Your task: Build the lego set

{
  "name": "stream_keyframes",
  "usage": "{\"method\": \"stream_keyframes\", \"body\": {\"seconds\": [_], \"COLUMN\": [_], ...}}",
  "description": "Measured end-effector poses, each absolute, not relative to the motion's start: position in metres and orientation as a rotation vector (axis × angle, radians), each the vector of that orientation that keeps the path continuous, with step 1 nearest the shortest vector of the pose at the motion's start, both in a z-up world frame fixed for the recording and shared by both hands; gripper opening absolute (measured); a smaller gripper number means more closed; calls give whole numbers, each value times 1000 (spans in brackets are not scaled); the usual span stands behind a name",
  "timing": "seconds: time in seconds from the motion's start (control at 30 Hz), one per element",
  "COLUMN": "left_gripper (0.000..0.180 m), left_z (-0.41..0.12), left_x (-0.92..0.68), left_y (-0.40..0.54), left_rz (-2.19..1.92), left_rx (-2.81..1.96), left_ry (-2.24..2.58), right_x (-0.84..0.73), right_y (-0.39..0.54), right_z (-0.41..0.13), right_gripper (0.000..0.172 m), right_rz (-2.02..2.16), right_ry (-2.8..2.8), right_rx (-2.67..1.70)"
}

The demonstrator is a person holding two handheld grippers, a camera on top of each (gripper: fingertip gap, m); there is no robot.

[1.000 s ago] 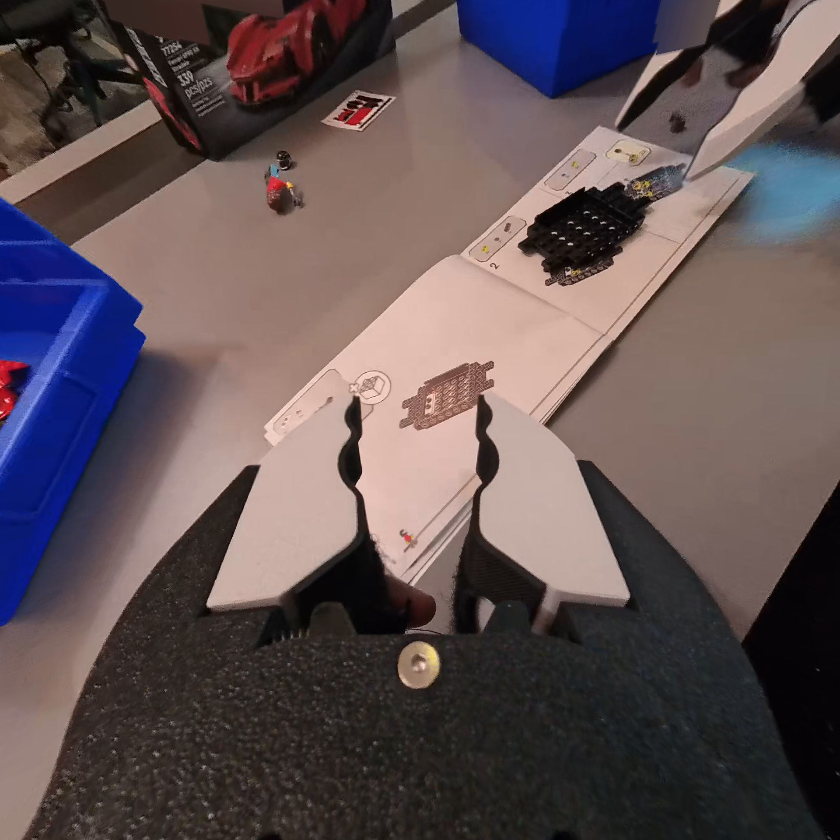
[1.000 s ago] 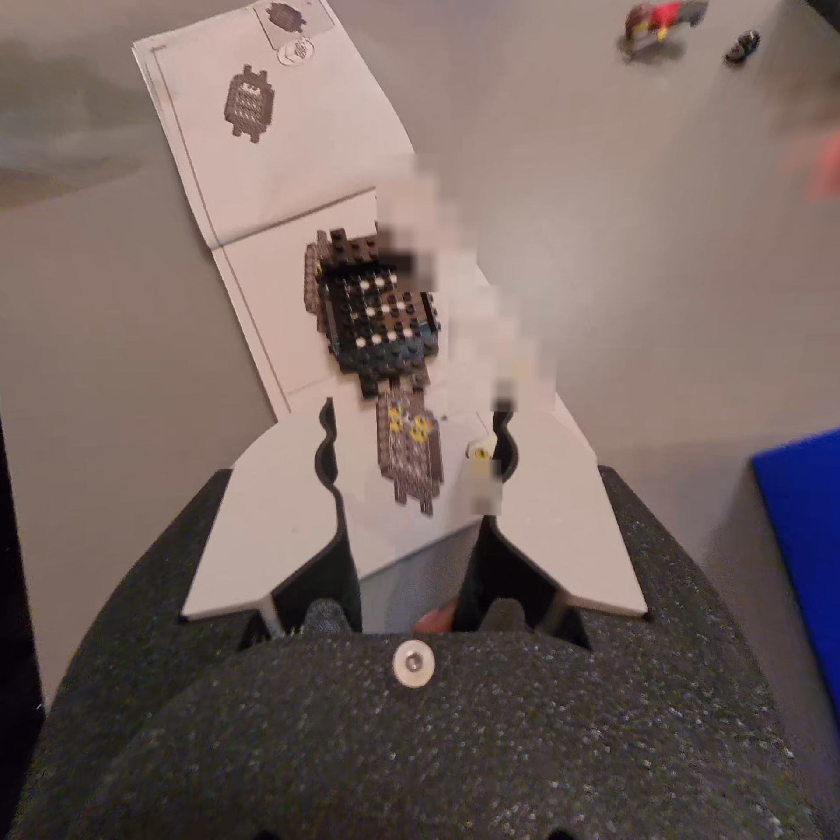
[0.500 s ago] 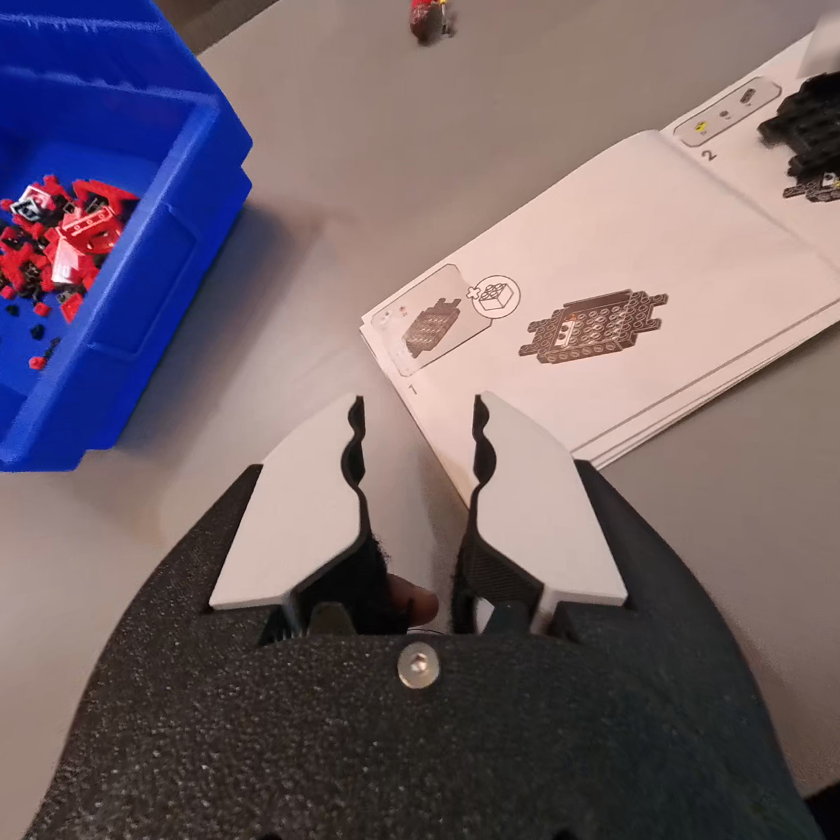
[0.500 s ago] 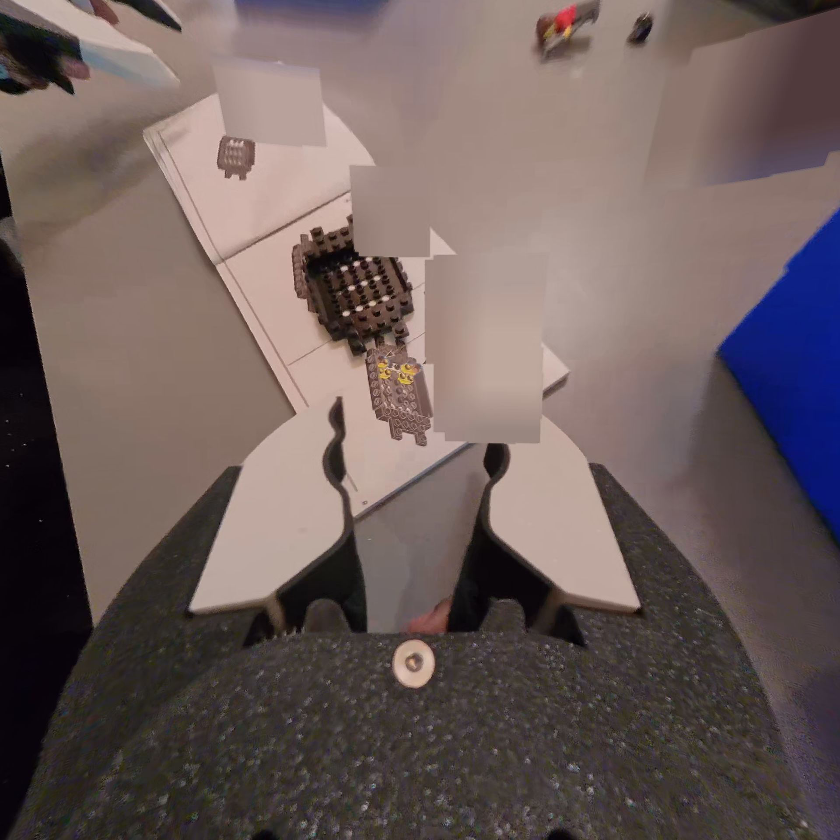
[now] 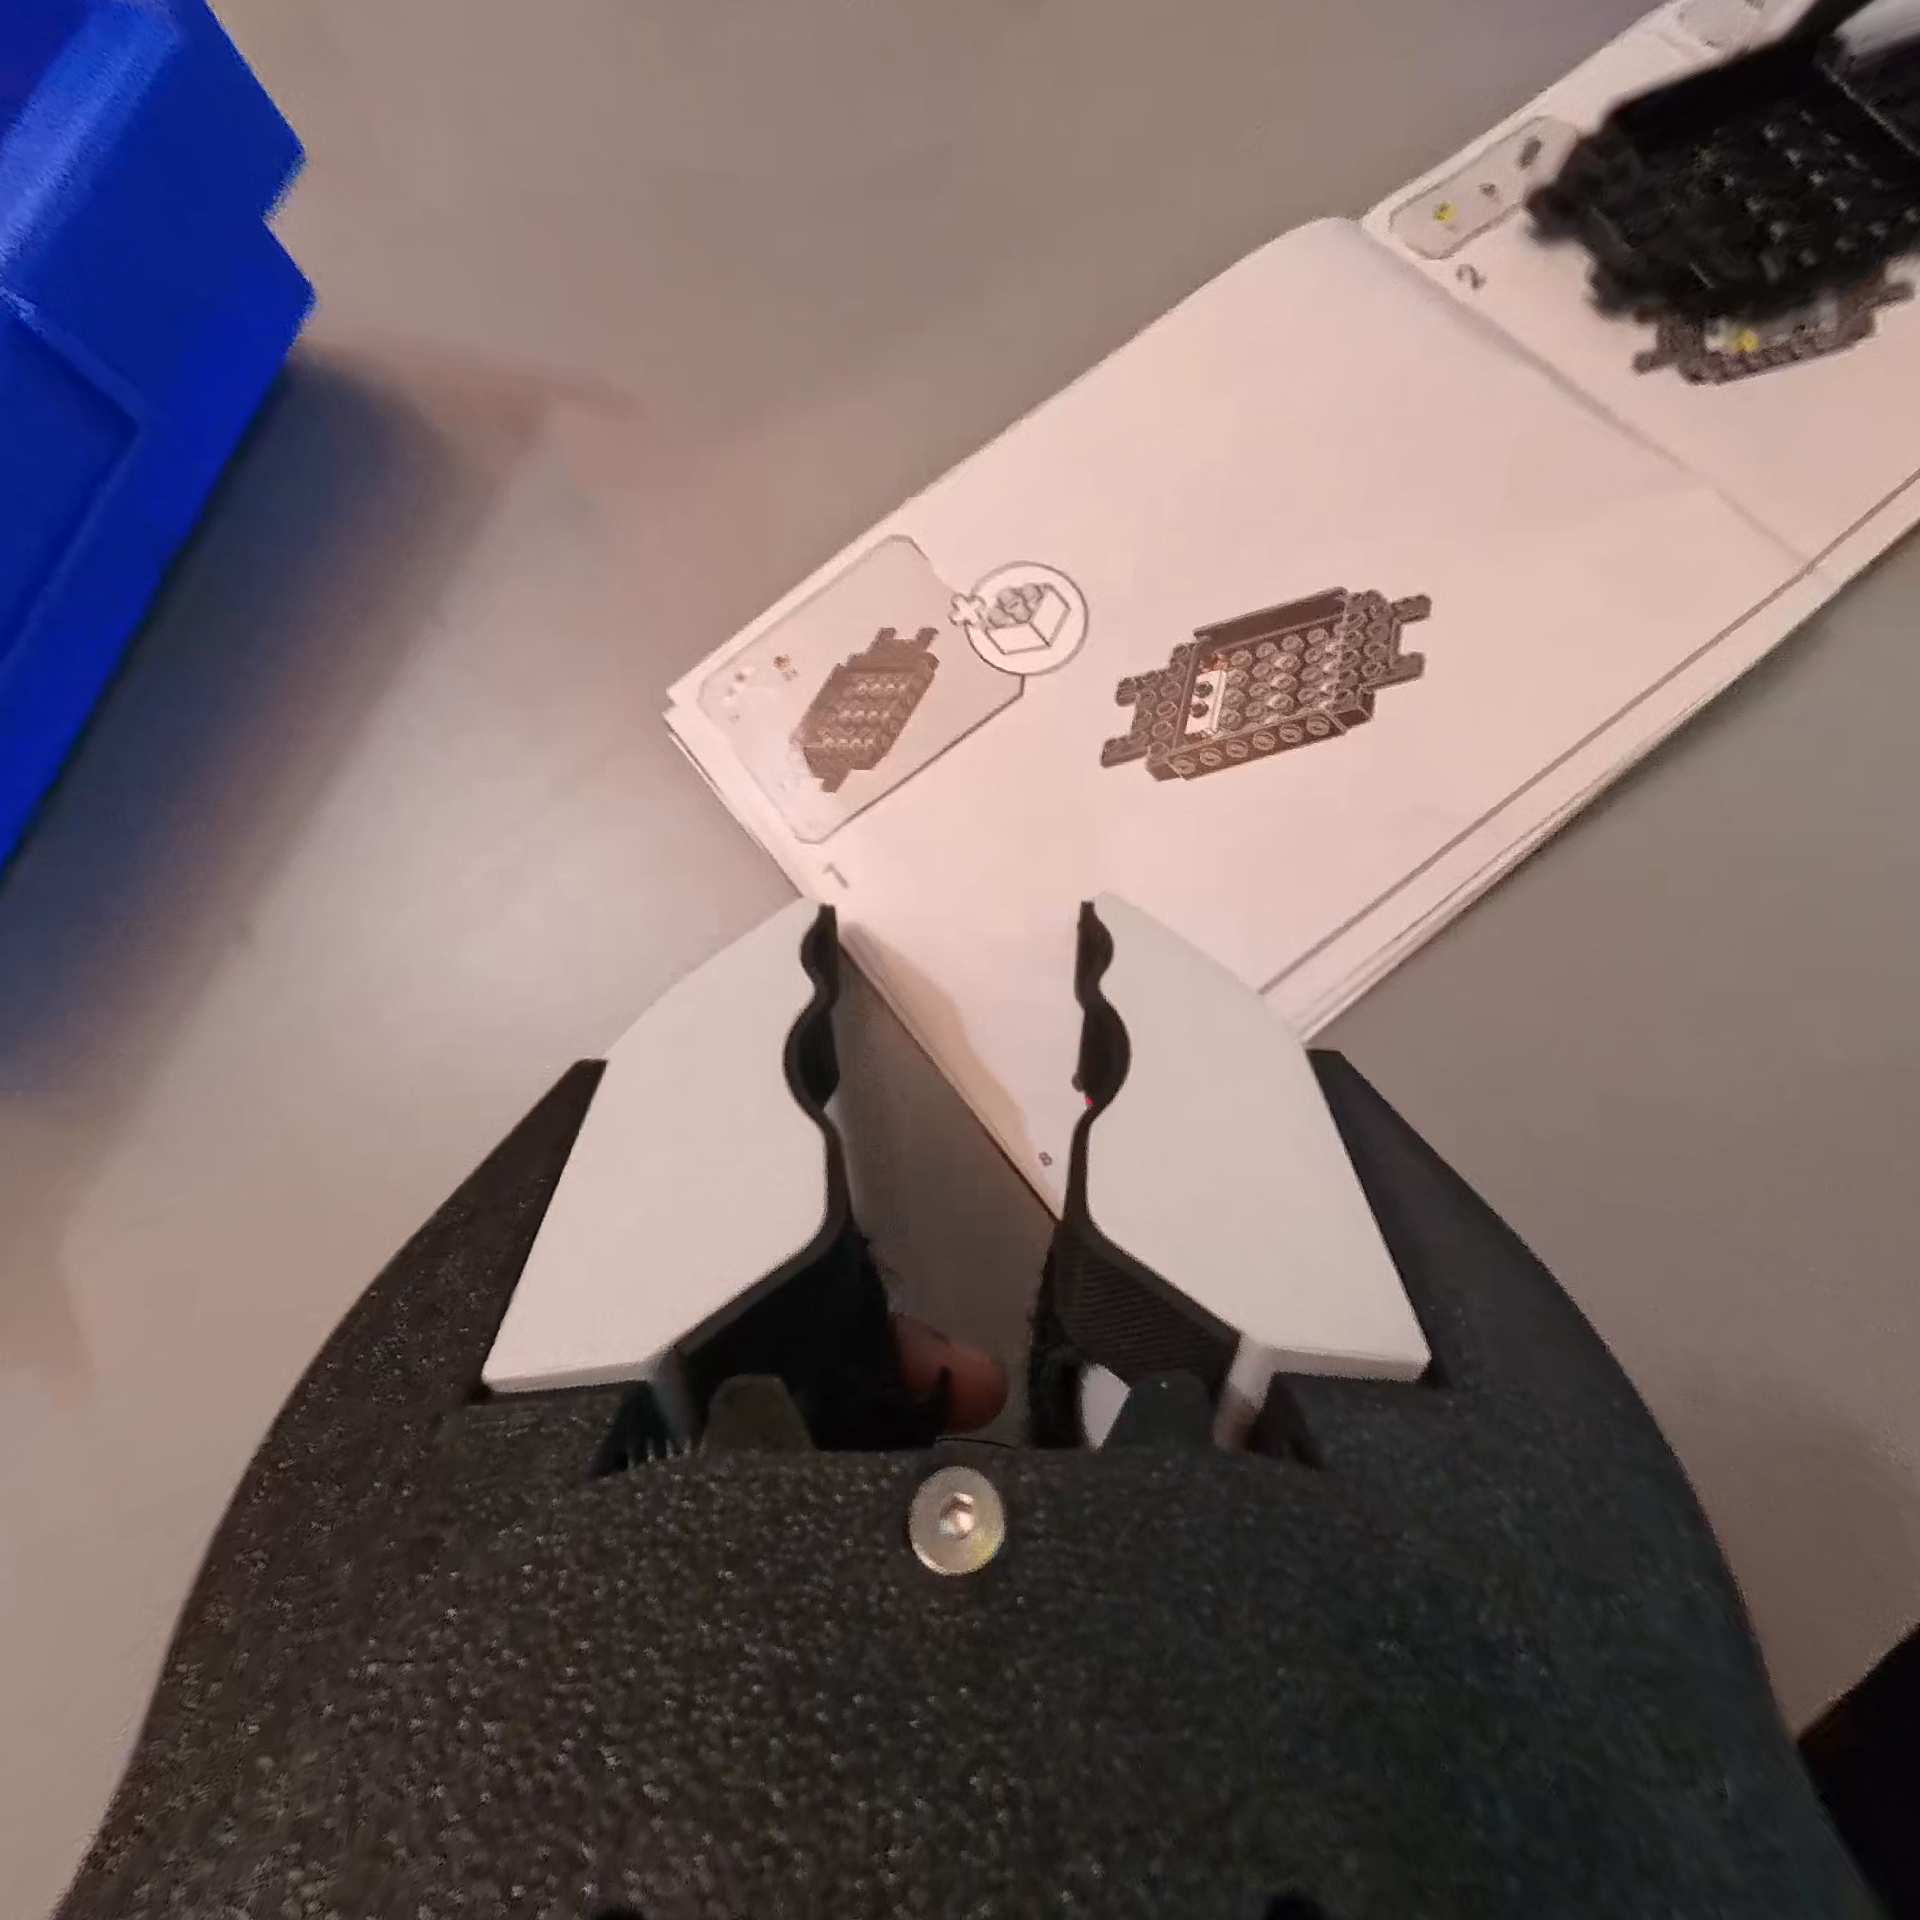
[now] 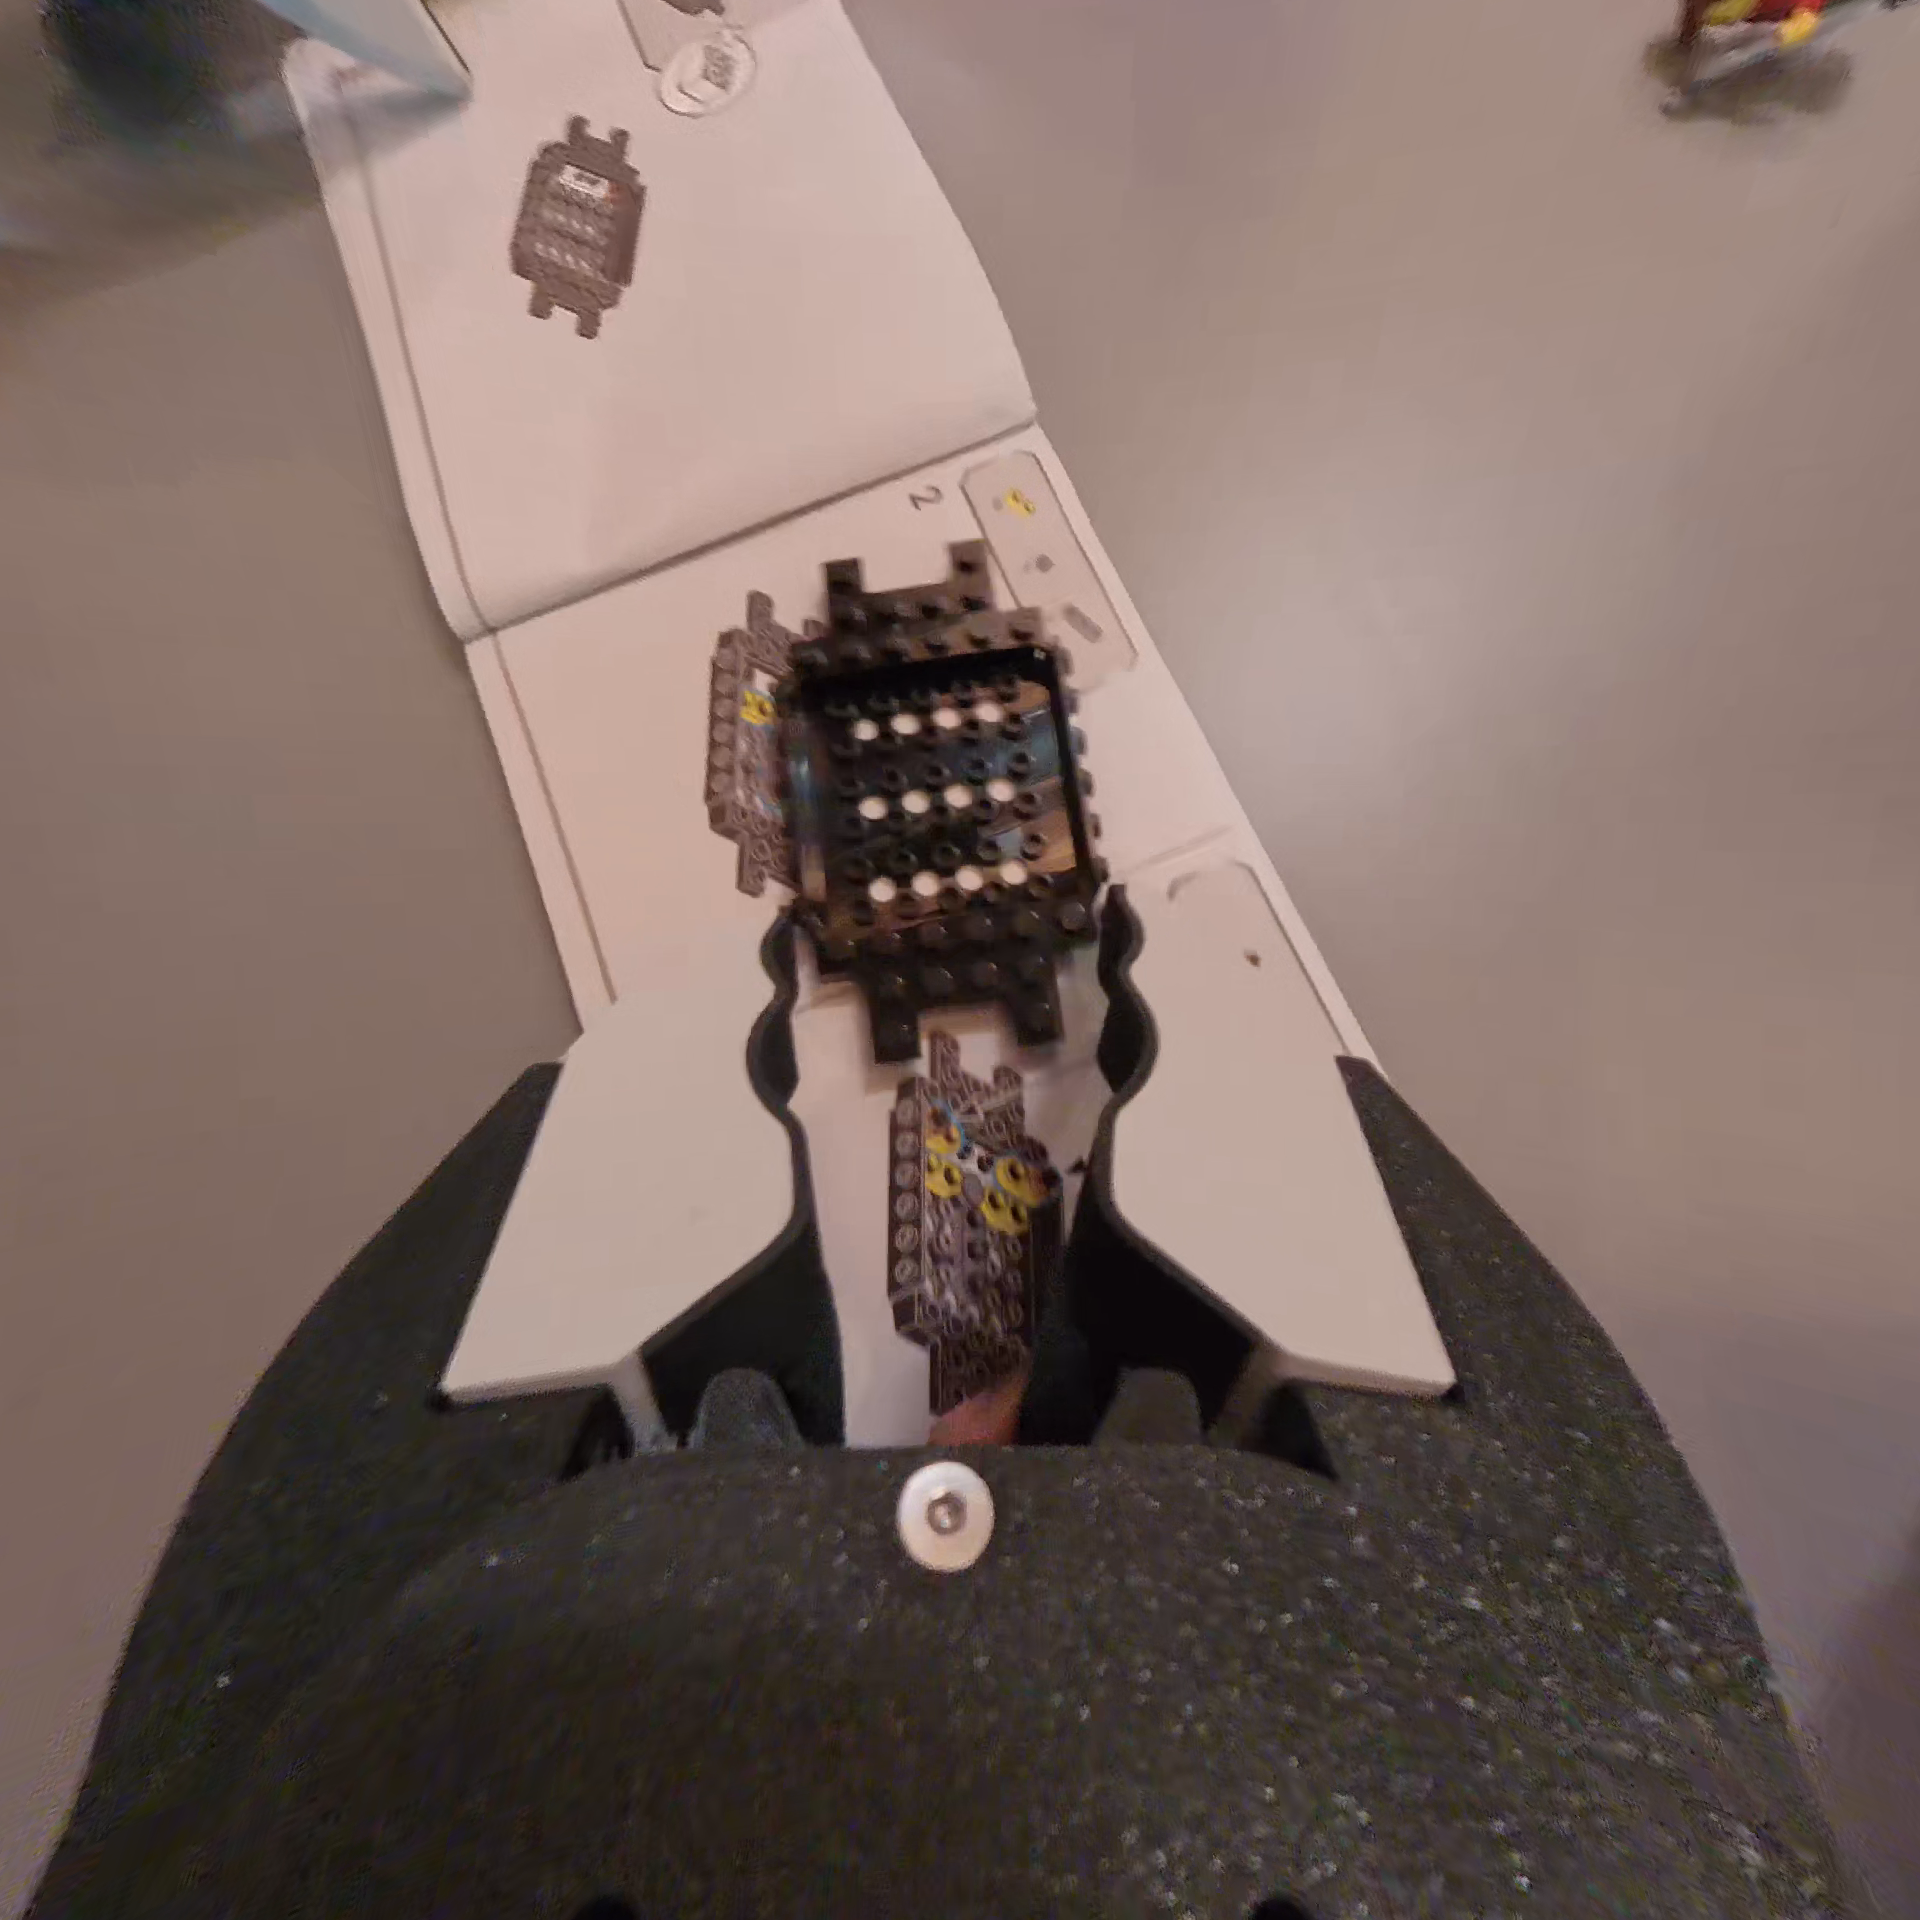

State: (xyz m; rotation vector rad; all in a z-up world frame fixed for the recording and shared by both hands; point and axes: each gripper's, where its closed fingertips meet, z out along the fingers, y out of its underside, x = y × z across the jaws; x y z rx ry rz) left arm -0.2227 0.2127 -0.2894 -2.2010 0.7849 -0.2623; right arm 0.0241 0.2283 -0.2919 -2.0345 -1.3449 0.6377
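A black brick chassis (image 6: 935, 790) lies on the right page of an open white instruction booklet (image 6: 727, 416). My right gripper (image 6: 945, 914) is open, its fingertips on either side of the chassis's near end and close to its sides. A thin strip of paper shows beside the left pad (image 6: 774, 997). In the left wrist view the chassis (image 5: 1714, 208) is blurred at the top right. My left gripper (image 5: 951, 909) is open and empty, hovering over the near corner of the booklet (image 5: 1247, 468).
A blue bin (image 5: 104, 416) stands on the grey table (image 5: 520, 312), left of the left gripper. A small toy figure (image 6: 1745, 42) lies far off at the top right. The left gripper shows blurred at the booklet's far end (image 6: 260, 62). Tip to tip, the grippers are about 25 centimeters apart. The right tips stand about 20 centimeters off the small toy figure (image 6: 1745, 42).
My right gripper has moved forward until its fingertips flank the chassis, and its jaws have narrowed. My left gripper has swung from the blue bin back toward the booklet's corner.
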Motion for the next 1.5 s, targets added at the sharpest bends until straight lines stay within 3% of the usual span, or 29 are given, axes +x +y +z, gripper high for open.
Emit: {"method": "stream_keyframes", "body": {"seconds": [0.47,0.63,0.73,1.5], "left_gripper": [31,38,40,42], "left_z": [-292,-292,-289,-278], "left_x": [-215,-215,-217,-222], "left_y": [207,207,208,211], "left_rz": [-348,-350,-327,-447], "left_rx": [-2190,-2187,-2168,-2129], "left_ry": [805,805,796,701], "right_x": [-56,-72,-66,-54], "right_y": [218,214,213,215], "right_z": [-289,-288,-289,-287], "right_gripper": [55,56,65,63], "right_rz": [773,786,794,909], "right_ry": [-1650,-1688,-1680,-1528], "right_rx": [-1854,-1804,-1829,-1881]}}
